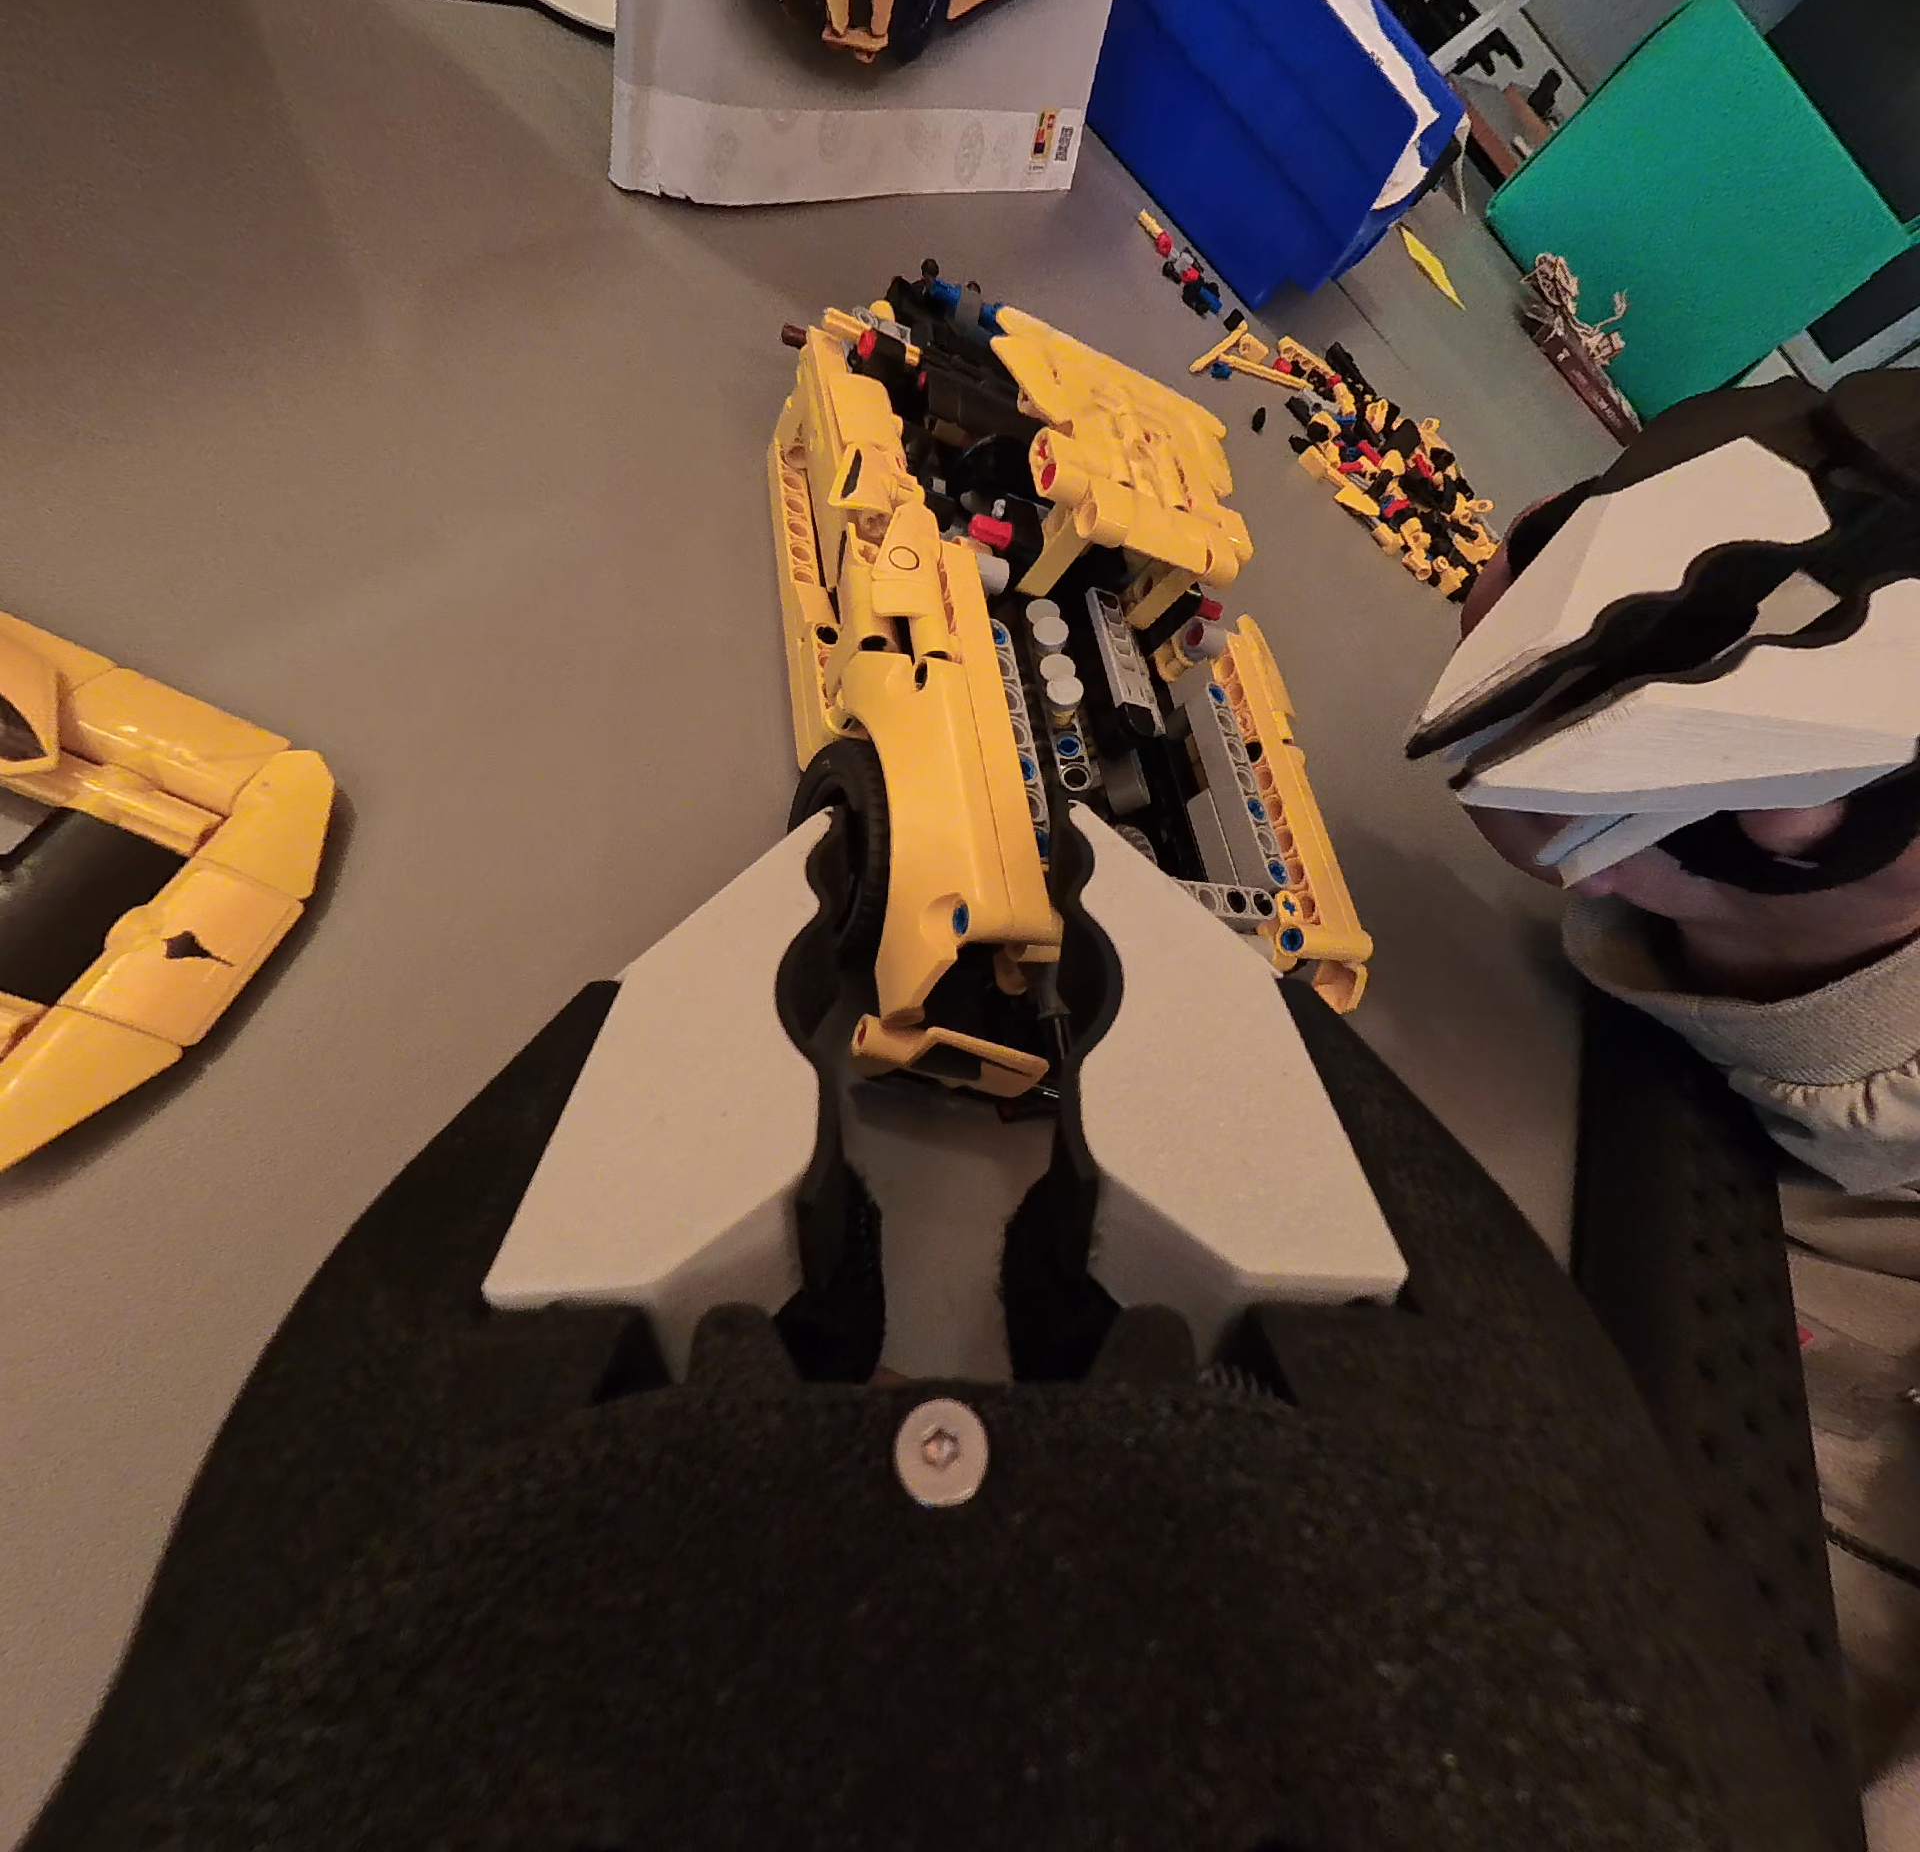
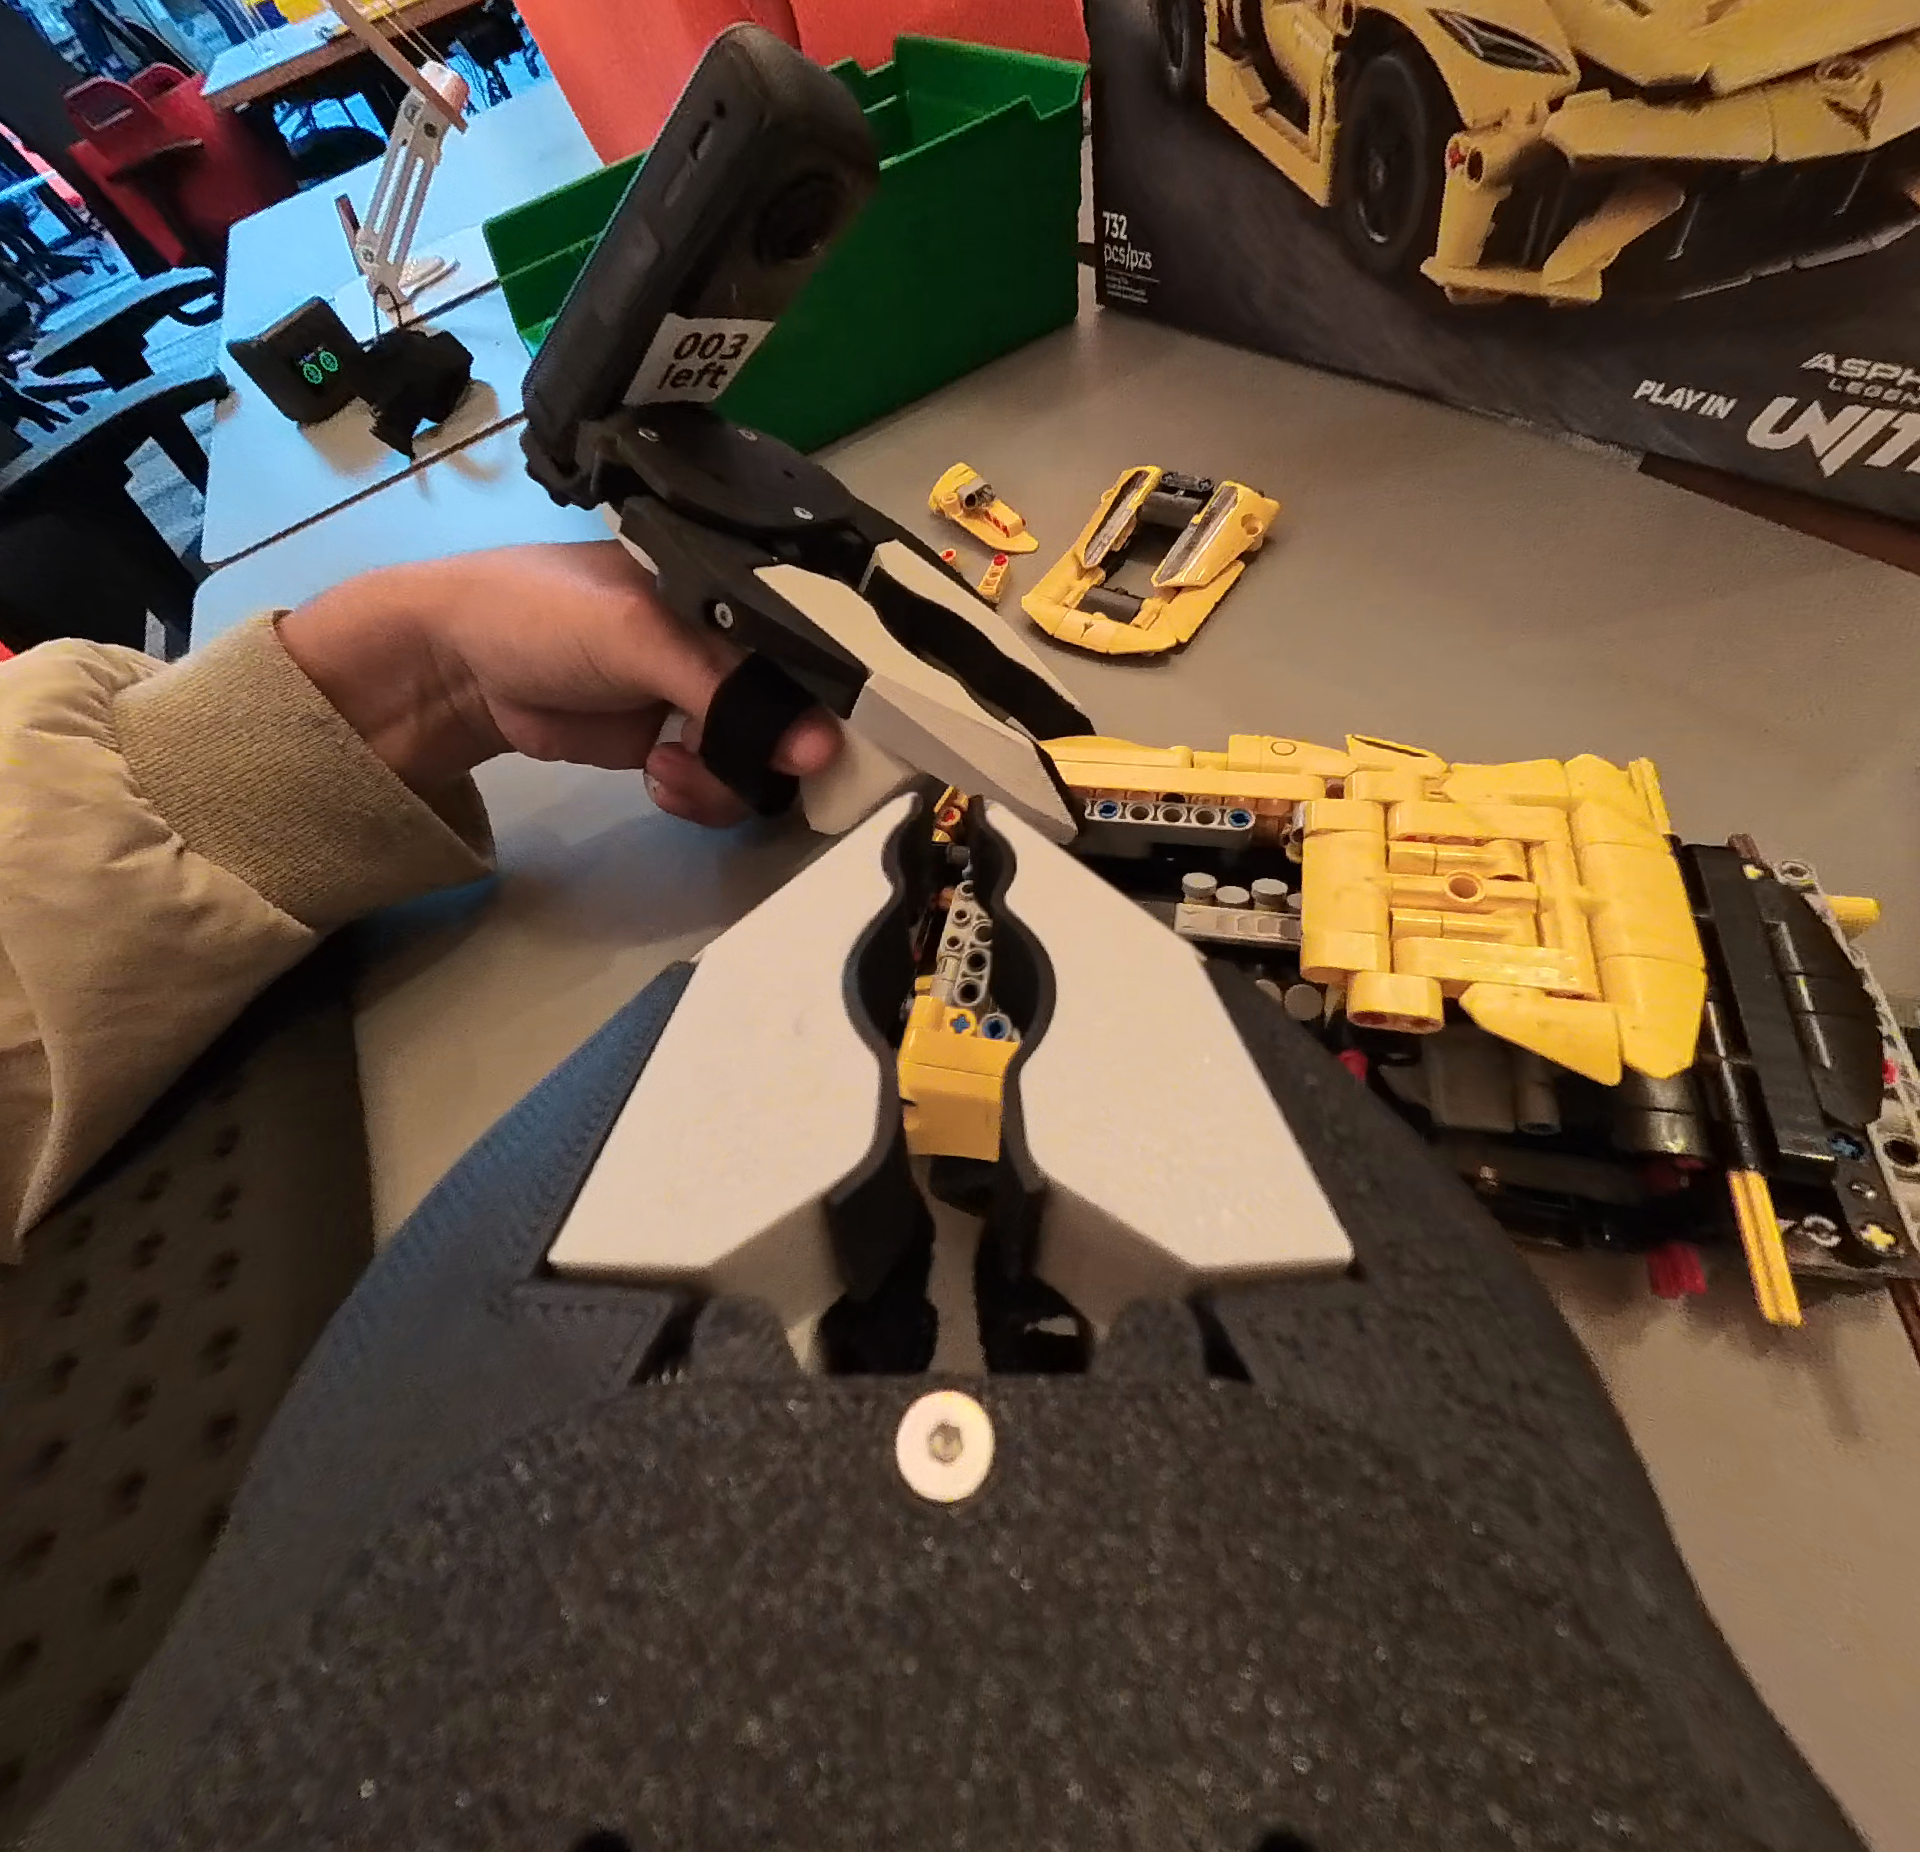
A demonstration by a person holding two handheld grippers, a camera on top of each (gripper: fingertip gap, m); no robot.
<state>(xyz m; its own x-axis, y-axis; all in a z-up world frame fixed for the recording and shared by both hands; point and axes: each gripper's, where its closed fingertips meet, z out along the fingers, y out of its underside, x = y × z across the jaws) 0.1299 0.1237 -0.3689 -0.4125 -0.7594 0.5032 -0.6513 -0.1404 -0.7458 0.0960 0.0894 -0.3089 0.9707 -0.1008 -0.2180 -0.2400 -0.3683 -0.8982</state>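
Left wrist view: both tongs, left tongs (image 1: 951, 846) and right tongs (image 2: 948, 826), clamp one yellow car (image 1: 1029, 597).

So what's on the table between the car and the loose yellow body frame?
Bare grey table in the right wrist view. Nothing lies between the car and the frame.

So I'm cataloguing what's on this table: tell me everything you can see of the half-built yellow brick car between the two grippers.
The yellow brick car is a partly built plastic model lying on the grey table. Yellow body panels sit over a black and grey beam frame with blue and red pins, its middle left open. One black tyre shows at the near end. The left gripper is shut on its side panel; the right gripper is shut on a yellow and grey corner.
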